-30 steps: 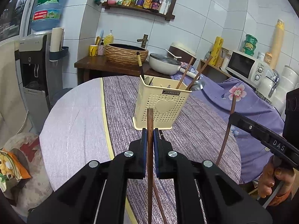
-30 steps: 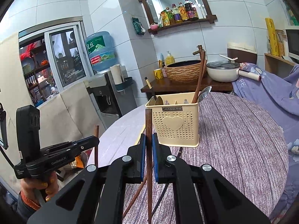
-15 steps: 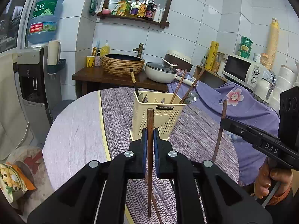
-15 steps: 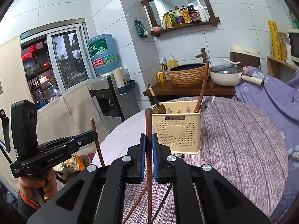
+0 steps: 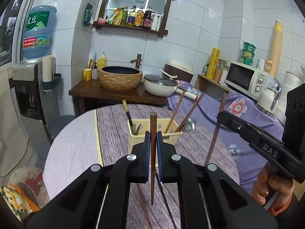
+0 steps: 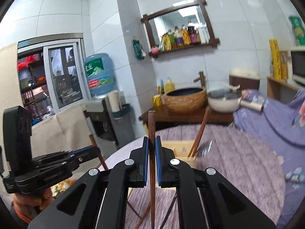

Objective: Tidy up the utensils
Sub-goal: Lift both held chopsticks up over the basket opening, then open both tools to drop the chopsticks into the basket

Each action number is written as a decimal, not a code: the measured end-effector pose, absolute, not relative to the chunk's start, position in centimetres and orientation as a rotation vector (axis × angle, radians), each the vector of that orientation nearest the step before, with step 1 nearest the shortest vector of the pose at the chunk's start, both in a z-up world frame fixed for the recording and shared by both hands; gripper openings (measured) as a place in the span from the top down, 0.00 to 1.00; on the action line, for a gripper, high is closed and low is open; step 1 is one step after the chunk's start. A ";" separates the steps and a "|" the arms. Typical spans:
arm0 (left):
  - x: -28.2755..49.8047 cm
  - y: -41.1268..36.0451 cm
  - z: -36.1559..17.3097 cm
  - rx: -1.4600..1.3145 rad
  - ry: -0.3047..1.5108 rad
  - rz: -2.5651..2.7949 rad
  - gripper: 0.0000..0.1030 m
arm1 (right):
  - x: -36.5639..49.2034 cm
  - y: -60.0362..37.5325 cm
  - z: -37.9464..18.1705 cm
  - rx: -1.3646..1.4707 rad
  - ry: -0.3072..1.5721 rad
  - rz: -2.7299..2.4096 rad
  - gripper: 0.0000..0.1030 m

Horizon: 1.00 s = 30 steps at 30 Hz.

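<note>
fingers: left gripper (image 5: 153,133) clamps upright brown wooden chopstick (image 5: 152,152) | right gripper (image 6: 152,139) clamps second brown chopstick (image 6: 152,152) | cream perforated plastic utensil holder (image 5: 133,136) just beyond, on purple tablecloth (image 5: 112,133)

Black grippers, blue-padded fingers (image 5: 147,152), silver screws.

the round table (image 5: 76,148) wears a purple streaked cloth beside a pale lilac part, split by a yellow stripe. the perforated plastic utensil basket (image 5: 133,135) is cream. both clamped wooden chopsticks (image 5: 152,164) (image 6: 152,152) are dark brown, between blue pads (image 5: 147,152) on black grippers. a violet floral sheet (image 5: 242,114) shows pink blossoms.
</note>
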<state>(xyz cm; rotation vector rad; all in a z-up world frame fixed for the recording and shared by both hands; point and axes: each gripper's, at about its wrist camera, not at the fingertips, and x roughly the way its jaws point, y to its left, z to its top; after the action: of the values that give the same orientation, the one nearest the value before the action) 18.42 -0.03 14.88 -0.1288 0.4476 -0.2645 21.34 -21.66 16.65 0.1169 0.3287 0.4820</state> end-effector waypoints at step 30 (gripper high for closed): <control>30.1 -1.9 14.3 -0.180 0.330 -0.113 0.93 | 32.8 -18.9 14.0 0.089 0.189 0.198 0.93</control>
<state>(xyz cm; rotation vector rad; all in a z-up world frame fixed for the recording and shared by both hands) 30.14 -1.87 14.35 -0.1799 0.3305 -0.1129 32.83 -18.94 13.98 0.0894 0.1895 0.1979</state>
